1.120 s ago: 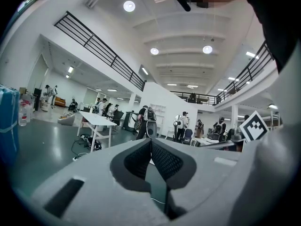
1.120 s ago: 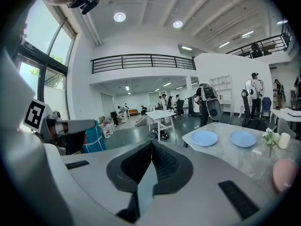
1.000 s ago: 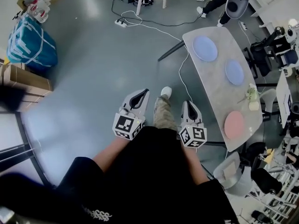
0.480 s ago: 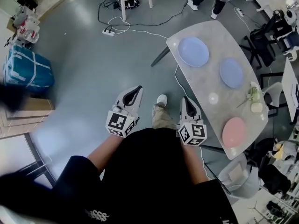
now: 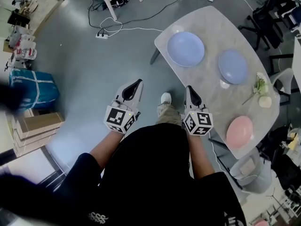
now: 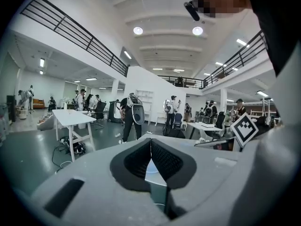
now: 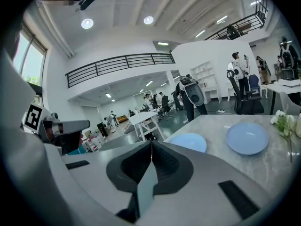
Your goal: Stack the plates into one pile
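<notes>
Off the tabletop's [image 5: 207, 91] left edge, over the grey floor [image 5: 94, 69], the left gripper [image 5: 138, 82] hangs with its jaws clenched on nothing. Right at that edge, the right gripper [image 5: 188, 87] points along the tabletop, its jaws likewise pressed together and empty. On the tabletop lie three plates, well apart. A large blue plate [image 5: 186, 49] sits at the far end, a smaller blue plate [image 5: 233, 66] to its right, and a pink plate [image 5: 240, 132] at the near end. A pale flower sprig [image 5: 260, 86] lies between the smaller blue plate and the pink one, by the tabletop's right edge.
</notes>
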`<move>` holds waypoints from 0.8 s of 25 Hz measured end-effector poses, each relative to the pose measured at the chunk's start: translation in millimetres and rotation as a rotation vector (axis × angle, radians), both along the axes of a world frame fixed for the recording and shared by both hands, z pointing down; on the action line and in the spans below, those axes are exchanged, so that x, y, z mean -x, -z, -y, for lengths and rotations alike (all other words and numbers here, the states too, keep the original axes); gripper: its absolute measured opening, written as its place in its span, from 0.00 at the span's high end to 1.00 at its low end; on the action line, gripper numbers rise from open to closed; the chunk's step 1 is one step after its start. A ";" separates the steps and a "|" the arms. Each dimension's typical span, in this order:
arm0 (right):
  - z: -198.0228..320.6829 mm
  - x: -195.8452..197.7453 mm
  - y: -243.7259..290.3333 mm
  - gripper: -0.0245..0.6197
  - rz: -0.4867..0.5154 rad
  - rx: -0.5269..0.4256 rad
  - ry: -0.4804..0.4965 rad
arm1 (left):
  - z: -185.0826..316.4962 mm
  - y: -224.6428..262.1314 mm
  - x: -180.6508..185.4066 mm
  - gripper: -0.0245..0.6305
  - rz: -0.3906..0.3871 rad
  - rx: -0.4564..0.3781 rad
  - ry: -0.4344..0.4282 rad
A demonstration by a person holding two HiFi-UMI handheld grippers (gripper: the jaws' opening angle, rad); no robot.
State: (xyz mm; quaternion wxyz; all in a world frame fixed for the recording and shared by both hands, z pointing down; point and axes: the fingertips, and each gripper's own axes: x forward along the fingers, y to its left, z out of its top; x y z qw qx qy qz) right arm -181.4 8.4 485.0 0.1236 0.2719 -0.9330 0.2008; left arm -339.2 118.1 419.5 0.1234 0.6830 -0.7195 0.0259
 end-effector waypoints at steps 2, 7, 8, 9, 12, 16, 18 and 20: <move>4.5 -4.0 -1.8 0.94 -0.017 -0.001 0.005 | 0.4 1.7 -4.4 0.94 -0.002 -0.005 -0.010; -7.5 -17.5 -10.6 0.94 -0.056 -0.028 0.006 | -20.1 -9.0 -16.6 0.94 -0.037 -0.029 0.004; -12.5 -18.4 -12.6 0.94 -0.056 -0.027 0.000 | -24.2 -13.2 -17.7 0.94 -0.042 -0.030 0.008; -18.9 -18.3 -13.9 0.94 -0.052 -0.022 -0.006 | -28.8 -17.7 -17.8 0.94 -0.052 -0.027 0.013; -43.8 -13.7 -18.2 0.94 -0.033 0.007 -0.003 | -41.9 -34.3 -16.8 0.94 -0.094 -0.002 0.021; -57.8 -4.4 -42.2 0.94 -0.073 0.097 0.028 | -33.3 -46.8 -6.0 0.94 -0.119 0.034 0.021; -46.0 3.6 -52.2 0.94 -0.098 0.115 0.050 | -15.8 -45.7 4.9 0.94 -0.103 0.042 0.014; -24.3 13.9 -54.8 0.94 -0.111 0.119 0.065 | 4.5 -44.9 16.0 0.94 -0.091 0.056 0.011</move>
